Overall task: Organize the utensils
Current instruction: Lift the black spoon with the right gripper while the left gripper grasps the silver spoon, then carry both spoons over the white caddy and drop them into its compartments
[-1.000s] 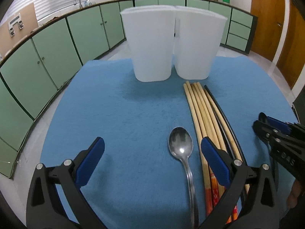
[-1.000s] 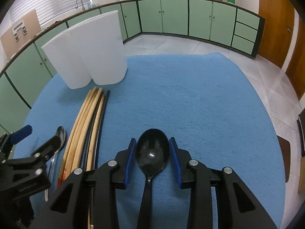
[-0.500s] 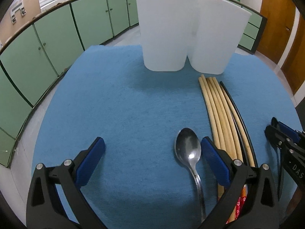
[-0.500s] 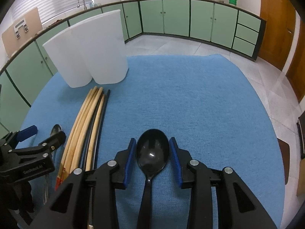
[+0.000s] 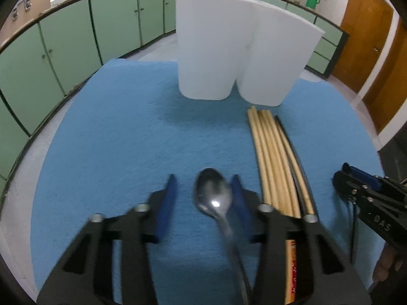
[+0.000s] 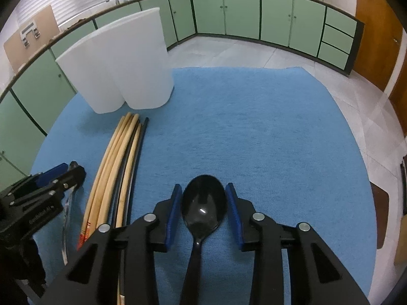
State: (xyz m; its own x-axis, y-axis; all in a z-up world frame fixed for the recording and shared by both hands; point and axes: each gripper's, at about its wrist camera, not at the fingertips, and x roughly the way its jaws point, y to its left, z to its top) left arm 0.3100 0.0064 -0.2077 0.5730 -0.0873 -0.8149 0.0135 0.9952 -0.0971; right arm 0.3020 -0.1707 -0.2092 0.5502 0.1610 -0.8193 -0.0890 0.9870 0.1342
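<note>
Left claw [image 5: 203, 198] half-spread around the metal spoon [image 5: 213, 199]; right claw [image 6: 203, 203] pinches the black spoon [image 6: 203, 207].

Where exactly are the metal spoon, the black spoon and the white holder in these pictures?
metal spoon [image 5: 213, 196]: left wrist view, on its shiny bowl.
black spoon [image 6: 203, 202]: right wrist view, middle of its bowl.
white holder [image 5: 229, 50]: left wrist view, on the front wall, near where its two halves meet.

Both grippers' fingers [image 5: 168, 203] partly closed
</note>
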